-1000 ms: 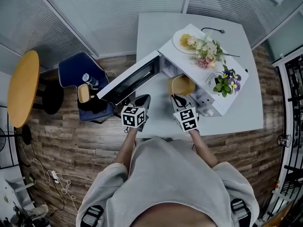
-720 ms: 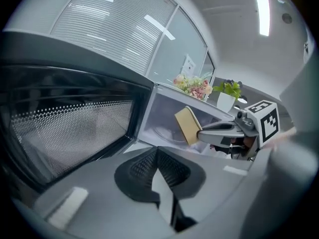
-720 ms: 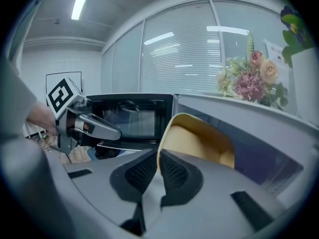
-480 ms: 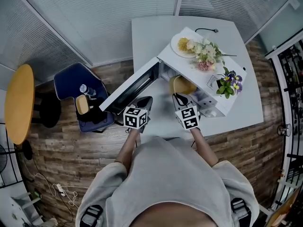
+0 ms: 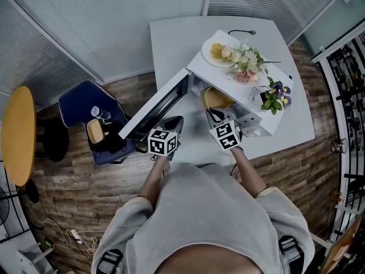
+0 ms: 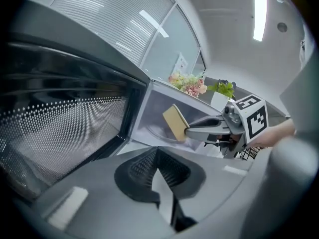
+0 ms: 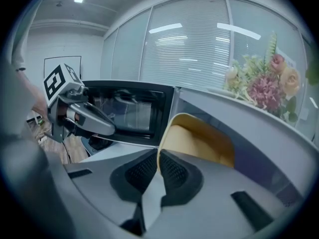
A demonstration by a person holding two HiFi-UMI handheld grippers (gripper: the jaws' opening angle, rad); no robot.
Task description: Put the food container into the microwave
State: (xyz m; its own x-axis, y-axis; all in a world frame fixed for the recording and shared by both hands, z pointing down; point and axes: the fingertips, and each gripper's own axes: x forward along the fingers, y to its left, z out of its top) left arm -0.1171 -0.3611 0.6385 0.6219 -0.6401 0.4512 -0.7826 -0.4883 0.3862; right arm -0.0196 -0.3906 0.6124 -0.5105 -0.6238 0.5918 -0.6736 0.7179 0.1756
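Loading the microwave (image 5: 223,73) — door (image 5: 155,106) open, food container (image 5: 215,97) partway in.
Left hand-held gripper (image 5: 174,122) closed on nothing at the tabletop's (image 5: 177,39) near edge. Right hand-held gripper (image 5: 212,115) clamped on the food container's rim — it has edged forward, so the tilted food container is now in the cavity mouth, not yet set down.

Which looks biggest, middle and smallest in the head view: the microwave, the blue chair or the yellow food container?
1. microwave
2. blue chair, though it sits lower, farther from the camera
3. yellow food container
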